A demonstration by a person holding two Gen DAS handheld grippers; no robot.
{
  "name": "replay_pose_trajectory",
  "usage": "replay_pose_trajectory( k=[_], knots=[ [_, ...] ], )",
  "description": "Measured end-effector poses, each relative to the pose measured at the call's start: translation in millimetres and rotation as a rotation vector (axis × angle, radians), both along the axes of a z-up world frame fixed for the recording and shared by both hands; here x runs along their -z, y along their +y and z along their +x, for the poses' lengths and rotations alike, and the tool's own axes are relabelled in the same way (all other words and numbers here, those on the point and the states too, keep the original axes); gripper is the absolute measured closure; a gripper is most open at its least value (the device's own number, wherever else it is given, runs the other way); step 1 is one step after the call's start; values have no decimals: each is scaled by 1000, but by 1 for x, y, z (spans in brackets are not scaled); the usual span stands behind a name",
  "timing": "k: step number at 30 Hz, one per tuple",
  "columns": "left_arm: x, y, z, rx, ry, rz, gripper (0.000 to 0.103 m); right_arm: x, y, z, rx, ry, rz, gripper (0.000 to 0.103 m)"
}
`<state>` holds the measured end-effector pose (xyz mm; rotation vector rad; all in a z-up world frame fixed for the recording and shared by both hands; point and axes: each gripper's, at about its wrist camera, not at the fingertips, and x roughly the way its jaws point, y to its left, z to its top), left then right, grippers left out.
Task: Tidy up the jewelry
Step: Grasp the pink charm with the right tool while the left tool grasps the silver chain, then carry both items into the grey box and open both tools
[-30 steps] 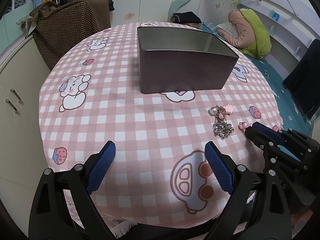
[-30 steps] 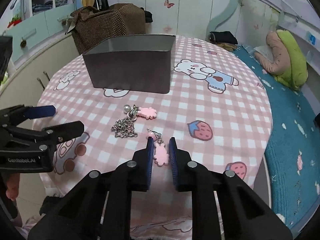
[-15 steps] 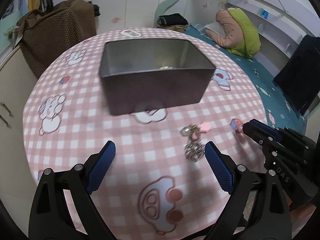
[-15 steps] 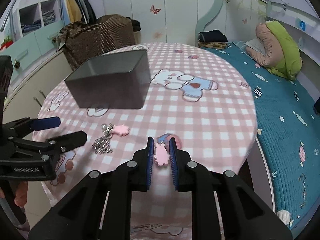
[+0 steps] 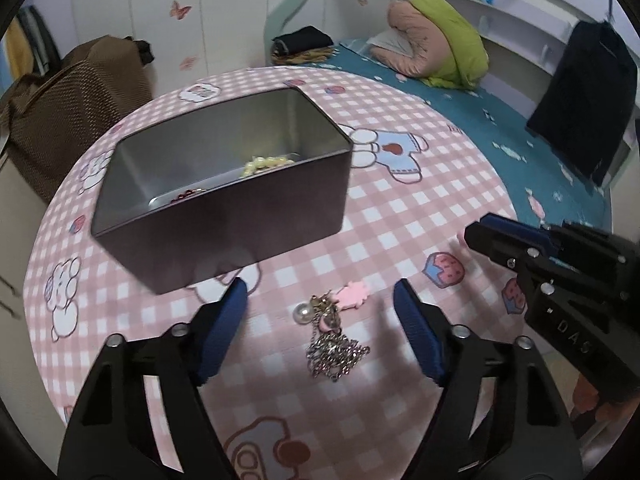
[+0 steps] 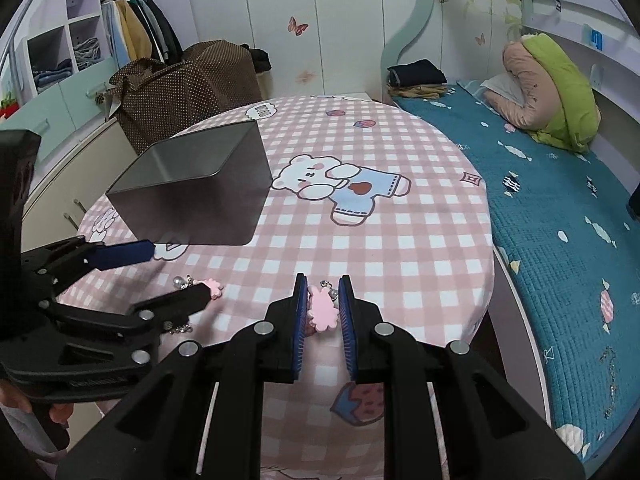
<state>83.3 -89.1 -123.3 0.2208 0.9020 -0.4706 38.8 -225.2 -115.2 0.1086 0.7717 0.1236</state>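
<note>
On the round table [image 6: 420, 216], covered with a pink-and-white check cloth printed with bears, cupcakes and a car, stands a dark metal tin [image 5: 224, 208] with its top off; a pale yellow bead string [image 5: 262, 163] and a bit of dark red beads [image 5: 188, 196] lie on its floor. Just in front of the tin, between the spread blue-padded fingers of the left gripper [image 5: 320, 336], lies a tangle of jewelry: a pearl [image 5: 301, 313], a pink flower-shaped charm [image 5: 352, 293] and a silver chain [image 5: 338, 354], all touching one another on the cloth. The right gripper [image 6: 323, 312] is nearly closed, pinching a pink charm [image 6: 322, 309] with a small metal hook above the cloth near the table's edge. White raised letters on the right gripper's body read "DAS" [image 5: 574, 338] in the left wrist view; the lettering on the left gripper's body in the right wrist view is too blurred to read. Beyond the table are a brown dotted bag [image 6: 188, 88], a teal bedspread [image 6: 560, 208] and a green-and-pink pillow [image 6: 548, 88]
</note>
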Motion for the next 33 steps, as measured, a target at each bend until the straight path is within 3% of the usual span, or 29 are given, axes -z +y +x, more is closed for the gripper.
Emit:
replay_pose_trajectory(
  k=[3, 9, 21, 33],
  knots=[
    [6, -7, 4, 39, 7, 30, 44, 0, -1, 1, -4, 0, 7, 88],
    [12, -9, 11, 69, 31, 49, 86, -1, -3, 4, -10, -3, 17, 88],
    [-2, 33, 17, -66, 57, -79, 88, -12, 5, 8, -45, -30, 21, 88],
    [-49, 70, 9, -140, -7, -225, 88, -34, 24, 10, -95, -80, 22, 88]
  ],
)
